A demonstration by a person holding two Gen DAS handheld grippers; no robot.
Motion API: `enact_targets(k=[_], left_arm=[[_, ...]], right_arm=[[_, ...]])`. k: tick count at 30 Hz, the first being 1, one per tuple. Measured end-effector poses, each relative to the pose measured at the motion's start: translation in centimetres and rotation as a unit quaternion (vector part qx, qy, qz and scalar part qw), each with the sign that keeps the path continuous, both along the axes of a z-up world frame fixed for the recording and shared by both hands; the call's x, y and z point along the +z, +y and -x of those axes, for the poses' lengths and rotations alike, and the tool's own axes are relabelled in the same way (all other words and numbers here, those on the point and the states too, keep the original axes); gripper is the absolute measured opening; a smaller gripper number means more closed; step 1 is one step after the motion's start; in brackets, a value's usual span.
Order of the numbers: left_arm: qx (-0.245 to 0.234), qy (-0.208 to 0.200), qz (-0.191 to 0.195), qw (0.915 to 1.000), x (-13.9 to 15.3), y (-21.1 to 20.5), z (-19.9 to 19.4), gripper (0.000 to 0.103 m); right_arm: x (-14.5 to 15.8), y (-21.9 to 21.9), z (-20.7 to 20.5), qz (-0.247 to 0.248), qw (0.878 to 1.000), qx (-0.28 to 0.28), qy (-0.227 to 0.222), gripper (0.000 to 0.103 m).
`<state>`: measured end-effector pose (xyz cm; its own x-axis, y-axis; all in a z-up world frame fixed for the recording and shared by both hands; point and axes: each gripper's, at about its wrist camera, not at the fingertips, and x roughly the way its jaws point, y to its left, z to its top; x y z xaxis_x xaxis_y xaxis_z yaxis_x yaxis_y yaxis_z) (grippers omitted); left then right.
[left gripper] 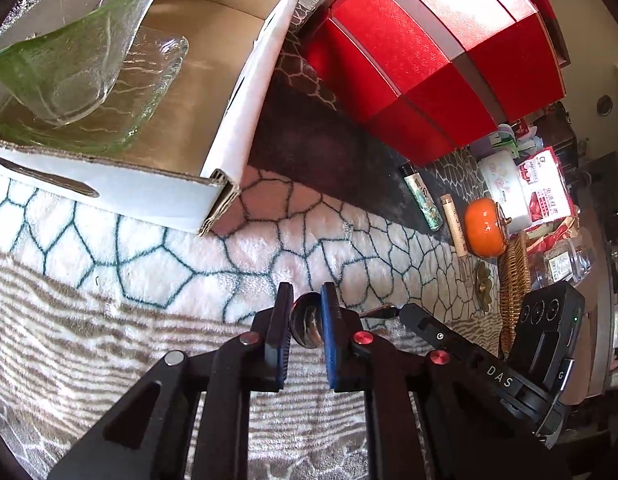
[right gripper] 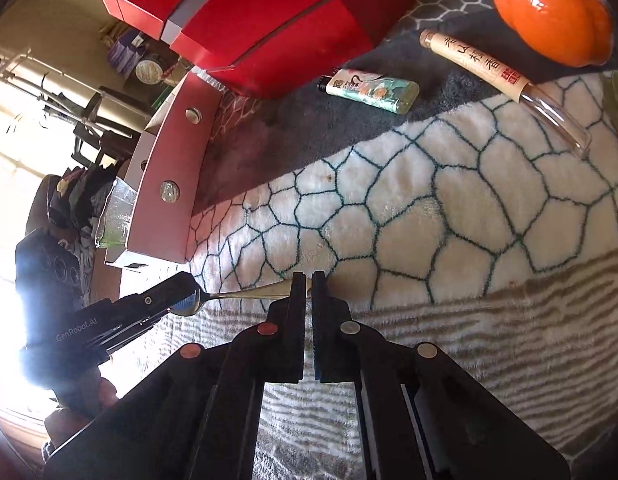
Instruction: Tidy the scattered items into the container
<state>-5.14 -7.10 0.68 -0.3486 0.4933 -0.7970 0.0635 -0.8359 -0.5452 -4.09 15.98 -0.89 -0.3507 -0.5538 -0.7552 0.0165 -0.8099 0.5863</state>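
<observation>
On a patterned fleece blanket (left gripper: 149, 248), our left gripper (left gripper: 307, 312) pinches the spoon (left gripper: 307, 326) bowl; our right gripper (right gripper: 308, 284) clamps its handle.

left claw (left gripper: 306, 316) gripping spoon (left gripper: 307, 324), cardboard box (left gripper: 225, 92)

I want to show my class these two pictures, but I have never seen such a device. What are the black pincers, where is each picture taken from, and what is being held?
No robot here: a person holds a two-finger gripper in each hand, each with a fisheye camera looking along its fingers. One picture is from the left gripper, the other from the right gripper. Both grip one metal spoon: the left is shut on its bowl, the right on its handle. Below is a patterned fleece blanket. On it stand a cardboard box holding two glass dishes, a red box, a lighter, an incense tube and an orange persimmon-shaped jar.
</observation>
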Motion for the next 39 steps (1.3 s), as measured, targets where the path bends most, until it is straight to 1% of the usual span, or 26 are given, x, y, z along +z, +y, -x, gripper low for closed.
enact_targets(k=[4,5,7,9,11,12,14,16,17,19,20,21,22,24,28,29,30,33,35,37,39], left_arm=[[-0.013,0.004,0.015,0.9998,0.3,0.4,-0.2,0.014],[-0.014,0.003,0.013,0.9998,0.2,0.4,-0.3,0.013],[-0.006,-0.001,-0.005,1.0,0.2,0.0,-0.5,0.01],[0.01,-0.011,-0.036,0.9992,-0.1,-0.7,-0.7,0.007],[0.02,-0.016,-0.055,0.9982,-0.1,-1.0,-0.9,0.006],[0.025,-0.015,-0.062,0.9977,-0.1,-1.1,-1.1,0.005],[0.039,-0.021,-0.091,0.9948,-0.2,-1.4,-1.4,0.004],[0.052,-0.028,-0.123,0.9907,-0.4,-1.6,-1.8,0.004],[0.056,-0.029,-0.132,0.9893,-0.3,-1.6,-2.0,0.004],[0.057,-0.036,-0.143,0.9874,-0.6,-1.3,-2.4,0.004],[0.056,-0.041,-0.149,0.9864,-0.7,-1.2,-2.6,0.004],[0.058,-0.045,-0.154,0.9852,-1.0,-1.1,-2.9,0.004],[0.06,-0.048,-0.157,0.9846,-1.1,-1.0,-3.1,0.004],[0.06,-0.05,-0.161,0.9839,-1.3,-1.0,-3.5,0.004],[0.056,-0.051,-0.163,0.9837,-1.4,-1.1,-3.8,0.004],[0.053,-0.051,-0.162,0.984,-1.4,-1.1,-3.7,0.004],[0.05,-0.052,-0.162,0.9842,-1.4,-1.1,-3.7,0.004],[0.04,-0.047,-0.16,0.9852,-1.2,-0.7,-3.6,0.004],[0.026,-0.038,-0.146,0.9883,-0.5,-0.2,-3.6,0.004],[0.02,-0.033,-0.125,0.9914,0.0,0.1,-3.7,0.004],[0.023,-0.032,-0.11,0.9932,0.2,0.0,-3.9,0.004]], right_arm=[[0.0,0.3,0.0,0.006,1.0,-0.004,-0.003,0.002],[-0.1,0.5,0.1,0.015,1.0,-0.009,-0.006,0.004],[-0.1,1.2,-0.1,0.038,0.999,-0.028,-0.009,0.015],[0.5,1.9,-0.5,0.05,0.998,-0.044,-0.003,0.034],[1.2,2.3,-0.9,0.057,0.997,-0.055,-0.004,0.041],[1.2,2.6,-1.3,0.071,0.996,-0.061,-0.01,0.041],[0.4,2.9,-2.1,0.136,0.987,-0.076,-0.038,0.041],[-1.5,2.4,-2.5,0.208,0.971,-0.086,-0.076,0.041],[-2.4,2.0,-2.6,0.23,0.964,-0.092,-0.093,0.041],[-3.8,1.3,-2.7,0.253,0.955,-0.111,-0.106,0.04],[-4.1,1.1,-2.7,0.259,0.953,-0.123,-0.103,0.033],[-4.2,1.0,-2.7,0.26,0.951,-0.134,-0.098,0.032],[-4.2,0.9,-2.5,0.261,0.95,-0.142,-0.094,0.031],[-4.2,1.0,-2.3,0.256,0.95,-0.156,-0.087,0.021],[-4.5,1.9,-1.9,0.253,0.948,-0.173,-0.083,0.02],[-4.5,2.1,-1.9,0.252,0.948,-0.174,-0.08,0.014],[-4.4,2.1,-1.8,0.247,0.951,-0.171,-0.074,0.002],[-3.5,1.6,-1.4,0.228,0.96,-0.155,-0.056,0.001],[-2.6,1.3,-1.3,0.209,0.966,-0.144,-0.044,0.001],[-2.4,1.3,-1.2,0.208,0.966,-0.143,-0.049,0.001],[-2.5,1.8,-1.5,0.217,0.962,-0.156,-0.056,0.004]])
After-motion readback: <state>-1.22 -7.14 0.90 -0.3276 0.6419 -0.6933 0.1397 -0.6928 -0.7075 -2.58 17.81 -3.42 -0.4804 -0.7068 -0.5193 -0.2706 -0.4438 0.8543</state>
